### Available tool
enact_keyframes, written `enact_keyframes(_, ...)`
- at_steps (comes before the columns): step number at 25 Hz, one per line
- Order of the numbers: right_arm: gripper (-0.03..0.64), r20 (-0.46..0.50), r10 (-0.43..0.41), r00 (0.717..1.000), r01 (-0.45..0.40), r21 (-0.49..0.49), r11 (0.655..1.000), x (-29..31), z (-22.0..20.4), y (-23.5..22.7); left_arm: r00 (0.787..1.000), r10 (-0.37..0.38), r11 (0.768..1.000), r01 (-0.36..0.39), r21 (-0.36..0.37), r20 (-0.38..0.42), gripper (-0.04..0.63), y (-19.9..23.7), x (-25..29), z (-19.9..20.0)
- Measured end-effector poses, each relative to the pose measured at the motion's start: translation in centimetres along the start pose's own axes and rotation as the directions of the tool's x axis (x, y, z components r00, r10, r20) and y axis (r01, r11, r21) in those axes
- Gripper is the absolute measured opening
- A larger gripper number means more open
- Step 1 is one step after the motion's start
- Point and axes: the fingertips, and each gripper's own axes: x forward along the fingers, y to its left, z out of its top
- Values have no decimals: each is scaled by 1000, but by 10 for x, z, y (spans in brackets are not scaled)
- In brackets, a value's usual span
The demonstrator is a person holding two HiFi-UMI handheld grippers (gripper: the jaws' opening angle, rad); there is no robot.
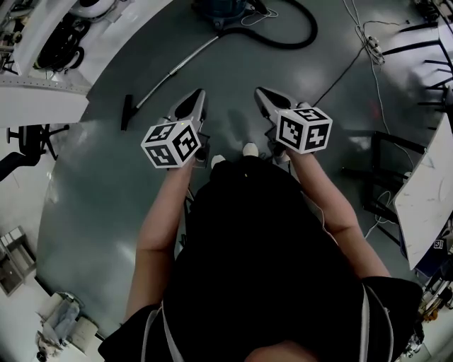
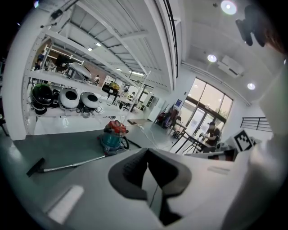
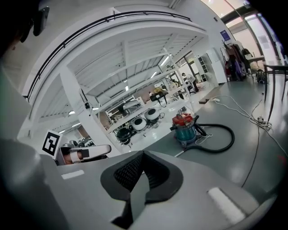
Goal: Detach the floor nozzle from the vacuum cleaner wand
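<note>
1. Both tools are closed and hold nothing. The left gripper and the right gripper each have their jaws pressed together, and they hang side by side in front of the person, above the grey floor.
2. The floor nozzle lies on the floor ahead of the person and to the left. It is still joined to the wand, which runs diagonally away to the vacuum cleaner at the far end, with the hose curling beside it.
3. Both grippers are well apart from the nozzle, so I judge that the step in hand is the approach and that the task itself is not started.
4. To do it well, I would go to the joint between nozzle and wand, not to the middle of the wand, and open both pairs of jaws before coming down.
5. The left gripper is nearer to the nozzle, so it seems natural for it to take the nozzle neck while the right one grips the wand just beside the joint.
6. The joint is too small here to show any latch; it needs a look from closer.
7. The pull should go straight along the wand, without bending.
</note>
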Motion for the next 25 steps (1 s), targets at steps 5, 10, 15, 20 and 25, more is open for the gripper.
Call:
enact_keyframes(5,-2,-9,41,999,-41,-15,999,8,12,-7,1000,3,1000,-3,7,-3,9,-11,23,5)
enact_keyframes(10,-2,-18,71,997,-72,-29,997,12,24,-17,1000,19,1000,-19,9,-1,9,-18,40,10)
enact_keyframes(15,-2,-17,92,996,-93,-33,995,18,35,-27,999,33,999,-33,25,-5,9,-21,53,15)
enact_keyframes(20,-2,-14,106,994,-106,-27,994,24,44,-35,999,37,999,-37,37,-5,9,-23,64,23)
enact_keyframes(25,-2,-27,97,995,-97,-13,995,32,47,-44,999,36,999,-36,37,-18,9,-18,76,27)
